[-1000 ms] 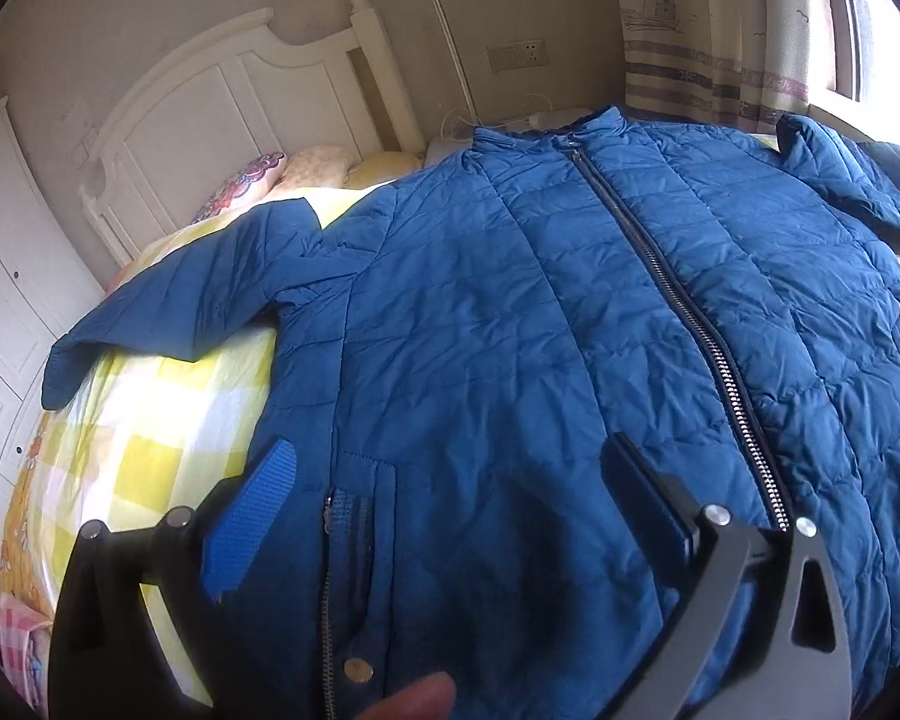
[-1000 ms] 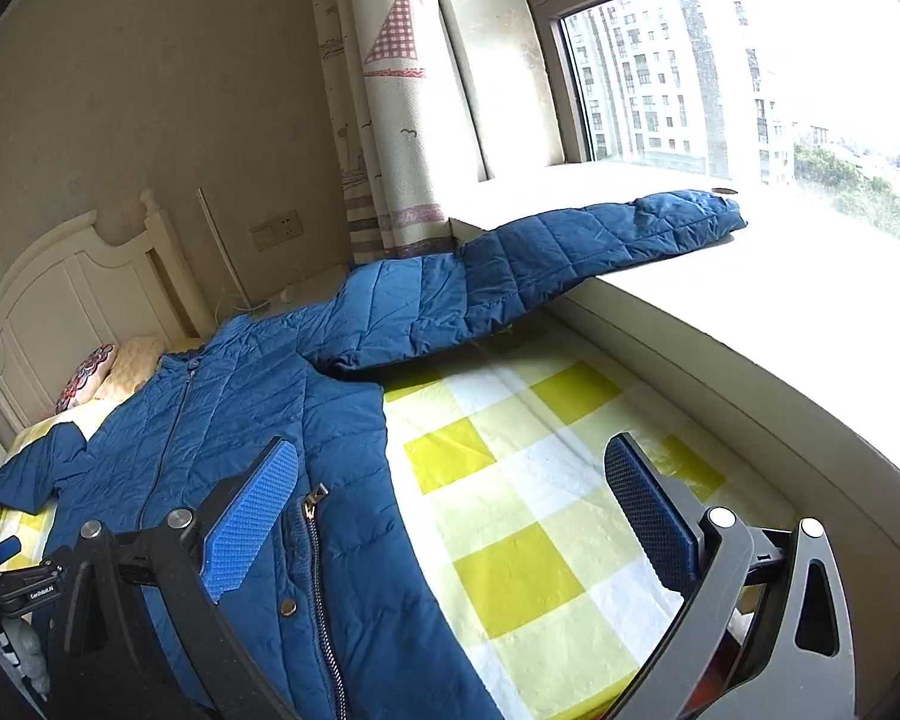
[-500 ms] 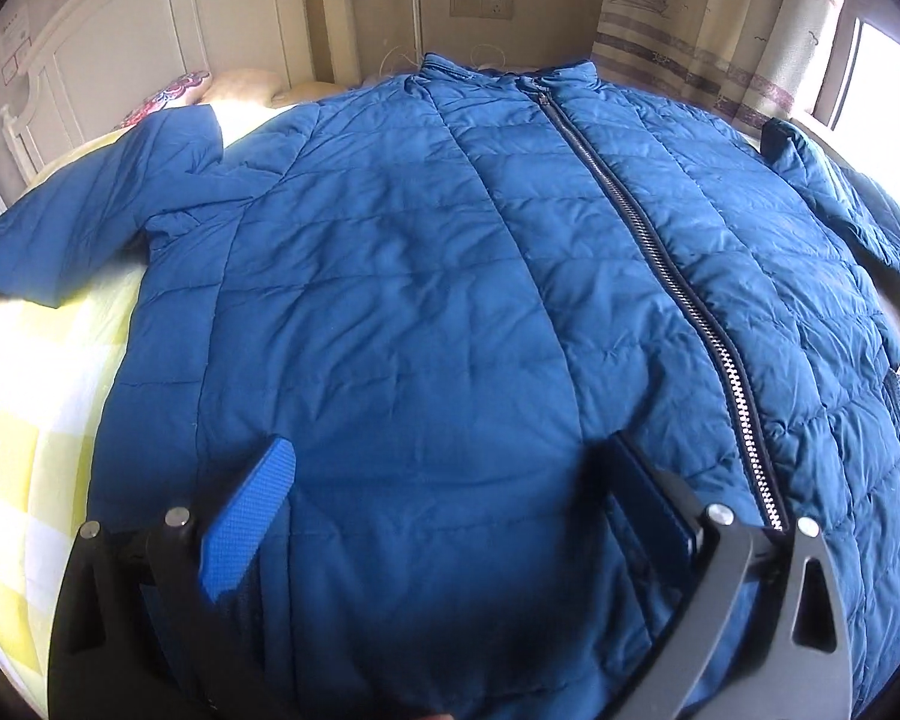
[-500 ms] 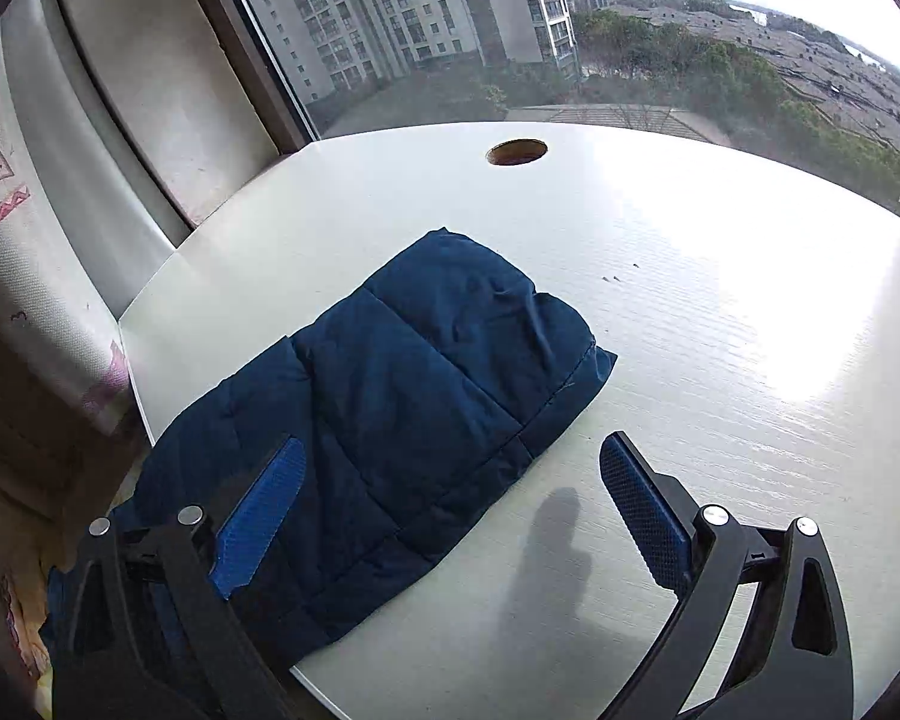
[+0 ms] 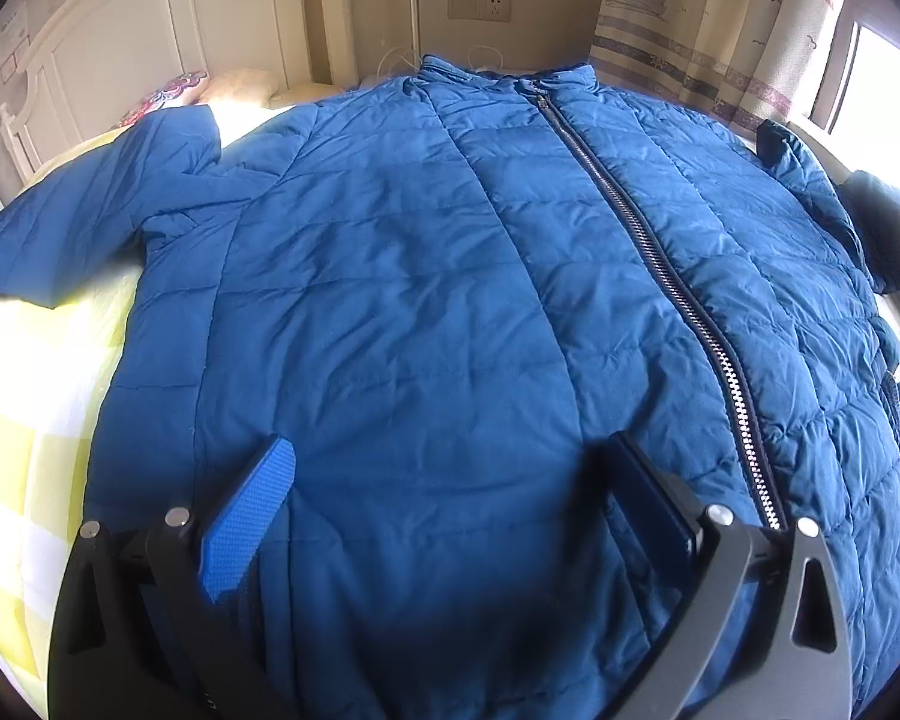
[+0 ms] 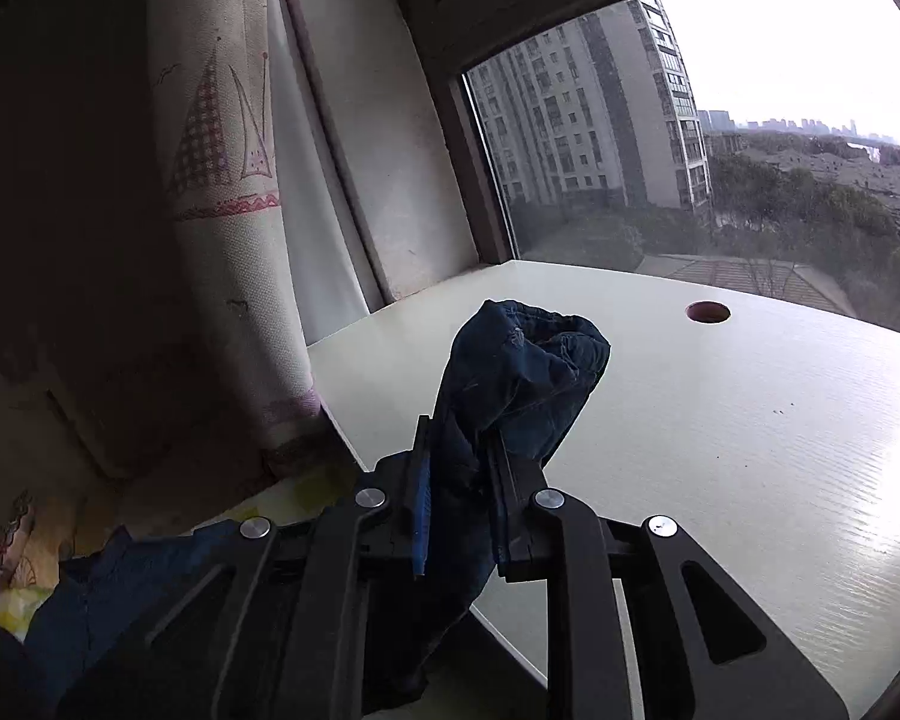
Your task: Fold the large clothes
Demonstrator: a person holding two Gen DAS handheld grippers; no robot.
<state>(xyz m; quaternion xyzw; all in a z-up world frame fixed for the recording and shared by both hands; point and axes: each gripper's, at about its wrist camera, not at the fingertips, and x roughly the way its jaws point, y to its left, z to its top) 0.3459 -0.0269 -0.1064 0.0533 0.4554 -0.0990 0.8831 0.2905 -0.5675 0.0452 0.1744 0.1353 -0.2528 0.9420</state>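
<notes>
Jacket (image 5: 426, 312) spread zipped on checked bed (image 5: 24, 396) (no containers); left gripper (image 5: 450, 516) gapes above it, right gripper (image 6: 459, 504) closing on sleeve cuff (image 6: 528, 360).

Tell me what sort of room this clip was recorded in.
A bedroom in a high-rise flat, most likely: a blue quilted zip jacket lies spread on a bed with a yellow-and-white checked sheet and a white panelled headboard, beside a window overlooking apartment towers.

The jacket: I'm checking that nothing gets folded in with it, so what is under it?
Under the jacket lies a yellow-checked bedsheet, seen only past its edge. Whatever lies beneath the jacket's body is covered.
</notes>
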